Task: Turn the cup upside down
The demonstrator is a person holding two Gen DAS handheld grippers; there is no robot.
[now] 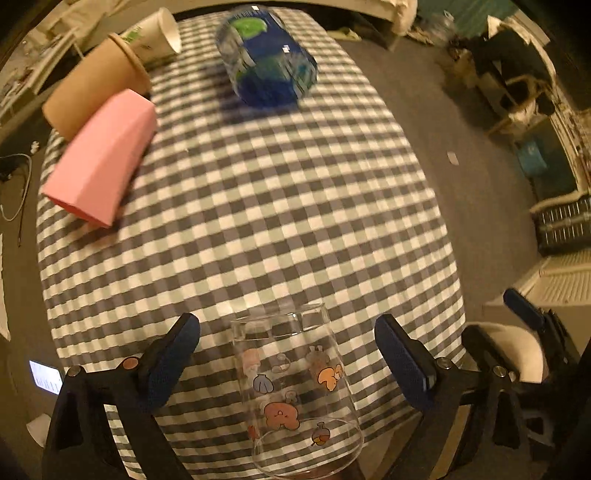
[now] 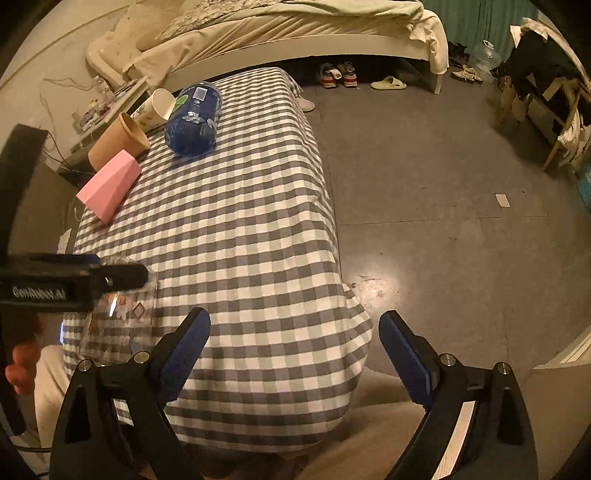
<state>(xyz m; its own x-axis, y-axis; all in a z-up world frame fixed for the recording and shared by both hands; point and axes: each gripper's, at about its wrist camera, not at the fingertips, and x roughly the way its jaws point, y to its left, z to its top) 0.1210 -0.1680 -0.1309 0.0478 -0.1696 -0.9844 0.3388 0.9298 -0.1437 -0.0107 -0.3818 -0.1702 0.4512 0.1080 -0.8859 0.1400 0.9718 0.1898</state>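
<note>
Left wrist view, ordered from largest item to smallest. Tabletop: covered in a grey-and-white check cloth that fills most of the frame. Pink cup, brown paper cup, white paper cup and blue-labelled bottle: all lying on their sides toward the far end, well apart from the work. Left tool: jaws spread wide, 1 pad on each side of the clear glass cup, neither pad touching it. The glass cup, printed with small cartoon figures, sits at the near edge of the tabletop with its narrower flat end toward the far side and its wide rim toward the camera; whether it stands mouth-down or lies tilted cannot be settled from this angle.

Progress, as a judgement: if the cup is resting on its mouth, the flip is essentially complete and only withdrawal remains; if it is lying down, a grasp and turn are still to come.

Right wrist view: shows what the other cannot, namely the left tool from the side above the glass cup, plus the bed and floor. Right tool: jaws apart, holding nothing, over the tabletop's near right corner.
</note>
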